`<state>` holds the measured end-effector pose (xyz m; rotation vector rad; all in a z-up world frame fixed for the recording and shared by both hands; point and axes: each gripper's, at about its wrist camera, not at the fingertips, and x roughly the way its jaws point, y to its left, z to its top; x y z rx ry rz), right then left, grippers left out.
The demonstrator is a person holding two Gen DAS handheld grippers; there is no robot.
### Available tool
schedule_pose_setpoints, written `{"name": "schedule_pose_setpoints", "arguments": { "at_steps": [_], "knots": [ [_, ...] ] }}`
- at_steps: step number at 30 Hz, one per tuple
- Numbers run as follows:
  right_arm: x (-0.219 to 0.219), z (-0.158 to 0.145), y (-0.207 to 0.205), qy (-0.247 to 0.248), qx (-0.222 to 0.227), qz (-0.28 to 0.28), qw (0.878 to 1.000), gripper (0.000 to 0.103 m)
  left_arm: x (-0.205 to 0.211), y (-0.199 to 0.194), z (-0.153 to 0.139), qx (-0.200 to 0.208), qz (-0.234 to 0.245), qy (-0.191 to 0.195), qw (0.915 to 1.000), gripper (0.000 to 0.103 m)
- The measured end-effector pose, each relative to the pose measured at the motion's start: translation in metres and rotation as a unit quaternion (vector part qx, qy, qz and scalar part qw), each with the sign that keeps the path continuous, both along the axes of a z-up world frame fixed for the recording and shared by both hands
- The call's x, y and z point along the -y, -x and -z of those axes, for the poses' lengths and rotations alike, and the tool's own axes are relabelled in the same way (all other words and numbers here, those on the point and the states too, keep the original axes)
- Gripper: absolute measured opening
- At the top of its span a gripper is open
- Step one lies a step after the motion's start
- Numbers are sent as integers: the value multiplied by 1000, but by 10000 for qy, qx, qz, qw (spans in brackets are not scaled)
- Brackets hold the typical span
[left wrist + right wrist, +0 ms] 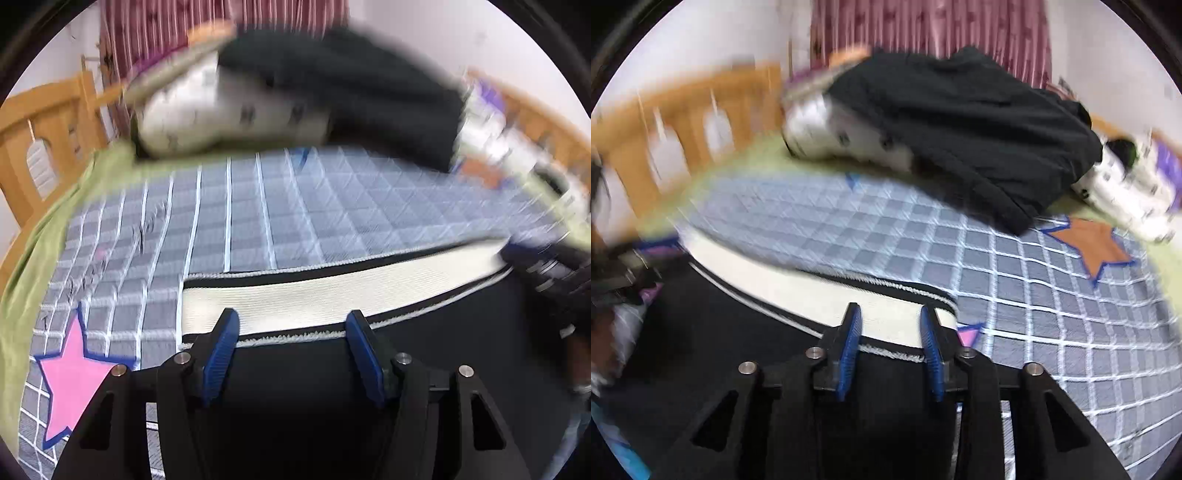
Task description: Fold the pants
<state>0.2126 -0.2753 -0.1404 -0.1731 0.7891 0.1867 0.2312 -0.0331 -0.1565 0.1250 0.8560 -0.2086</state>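
A: How far along is the folding judged to be?

B: It is judged to be at an early stage. The black pants with the cream ribbed waistband [332, 295] are seen spread flat on the bed with the grey-and-white checked quilt [240, 214], and no fold can be made out in the part that is shown. The legs are hidden below both views, so their state cannot be told.

A: What is left, then?

B: Every fold appears to remain: the waistband is not yet lifted or carried over.

A: Where are the pants placed relative to each tool?

B: In the left wrist view, the left tool [291, 321] is held with its blue-padded fingers spread apart, and nothing is gripped. The waistband runs just beyond and between the fingertips, near its left corner. In the right wrist view, the right tool [891, 316] is likewise seen parted and empty, with the same waistband [886, 314] lying across the gap, close to its right corner. Whether the fingertips are touching the cloth cannot be told through the blur.

A: Is anything else noted on the bed?

B: A second dark garment [960, 122] is heaped over a white pillow [827, 133] at the far end, well apart from the tools, and a pink star patch [74, 376] is seen just beside the left tool
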Motion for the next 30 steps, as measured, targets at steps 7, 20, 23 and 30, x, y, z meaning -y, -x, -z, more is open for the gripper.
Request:
{"name": "schedule_pose_setpoints", "arguments": {
  "at_steps": [7,20,23,30],
  "knots": [
    [8,3,-8,-104,19,-26,9999,25,-6,6,-16,454,-206,-15,9988,59],
    [17,-2,-4,-137,-9,378,9992,29,-7,20,-11,50,111,144,9998,59],
    [27,-16,26,-440,-92,397,9982,35,-6,55,-16,37,415,50,9991,60],
    [22,0,134,36,129,294,9995,35,-18,158,5,-65,528,104,9985,62]
  ]
}}
